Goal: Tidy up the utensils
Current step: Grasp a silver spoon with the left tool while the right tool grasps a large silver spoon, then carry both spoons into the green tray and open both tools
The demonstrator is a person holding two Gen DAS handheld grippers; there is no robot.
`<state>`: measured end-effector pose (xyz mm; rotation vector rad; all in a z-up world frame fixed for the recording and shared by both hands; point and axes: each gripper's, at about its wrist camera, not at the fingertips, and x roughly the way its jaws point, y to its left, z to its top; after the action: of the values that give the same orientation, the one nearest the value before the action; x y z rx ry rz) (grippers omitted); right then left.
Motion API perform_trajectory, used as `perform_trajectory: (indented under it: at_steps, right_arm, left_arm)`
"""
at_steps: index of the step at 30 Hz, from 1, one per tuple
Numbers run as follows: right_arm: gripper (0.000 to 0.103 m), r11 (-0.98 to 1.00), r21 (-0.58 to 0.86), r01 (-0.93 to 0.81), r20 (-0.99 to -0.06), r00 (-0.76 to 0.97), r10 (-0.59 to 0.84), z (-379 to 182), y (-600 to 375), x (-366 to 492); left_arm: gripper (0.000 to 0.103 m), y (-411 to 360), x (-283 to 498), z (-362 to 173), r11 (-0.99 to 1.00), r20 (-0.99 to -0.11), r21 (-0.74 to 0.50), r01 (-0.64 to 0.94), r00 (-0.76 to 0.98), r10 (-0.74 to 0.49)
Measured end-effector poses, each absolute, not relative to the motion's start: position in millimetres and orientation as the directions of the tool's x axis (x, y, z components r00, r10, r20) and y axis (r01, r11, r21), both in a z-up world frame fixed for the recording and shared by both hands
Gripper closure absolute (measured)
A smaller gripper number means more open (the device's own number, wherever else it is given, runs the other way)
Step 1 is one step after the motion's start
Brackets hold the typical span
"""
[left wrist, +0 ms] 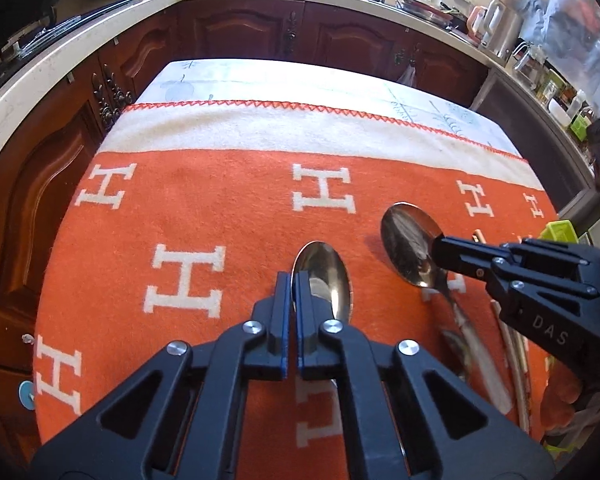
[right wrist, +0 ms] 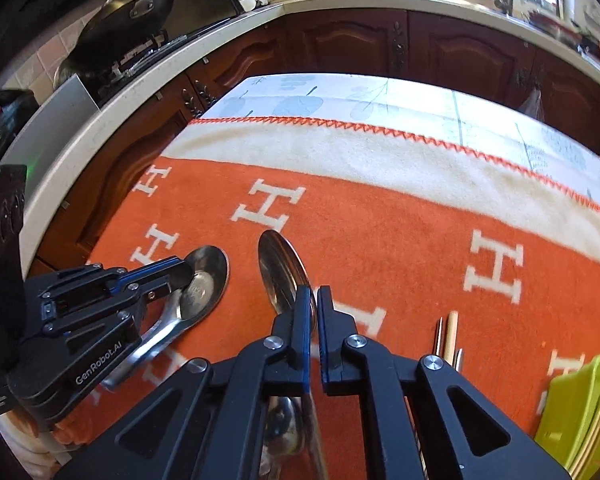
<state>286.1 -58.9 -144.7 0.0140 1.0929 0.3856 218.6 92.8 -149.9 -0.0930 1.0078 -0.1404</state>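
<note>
Two spoons, left spoon (left wrist: 326,276) in left claw (left wrist: 292,280), right spoon (right wrist: 282,270) in right claw (right wrist: 314,296)

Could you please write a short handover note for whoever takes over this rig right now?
Left gripper: shut on a shiny steel spoon, at the bowl's edge, over the orange blanket with white H letters.
Right gripper: shut on a second shiny steel spoon, to the right of the first.
Both pairs of jaws look fully pinched; whether the spoons are lifted off the blanket cannot be told.
Nearby: pale wooden chopsticks lie on the blanket beside a lime-green plastic bin, which already holds a few sticks.
Left to do: probably place both spoons, then the loose chopsticks.
</note>
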Motion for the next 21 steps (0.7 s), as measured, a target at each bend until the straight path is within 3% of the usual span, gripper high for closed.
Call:
perform_trajectory:
  at_steps: [8,21]
  right_arm:
    - [0.102,0.921,0.318,-0.225,-0.817,0.429,0.386,-123,-93,263]
    - [0.102,0.913,0.363,-0.184,-0.718,0.569,0.401,-44,-152,191]
  left_arm:
    - [0.103,84,190,-128,0.978,-0.818,-0.177,0.107,0.537,-0.207]
    - [0.103,38,128,-50,0.958,-0.764,-0.196,0.207,0.581,-0.282]
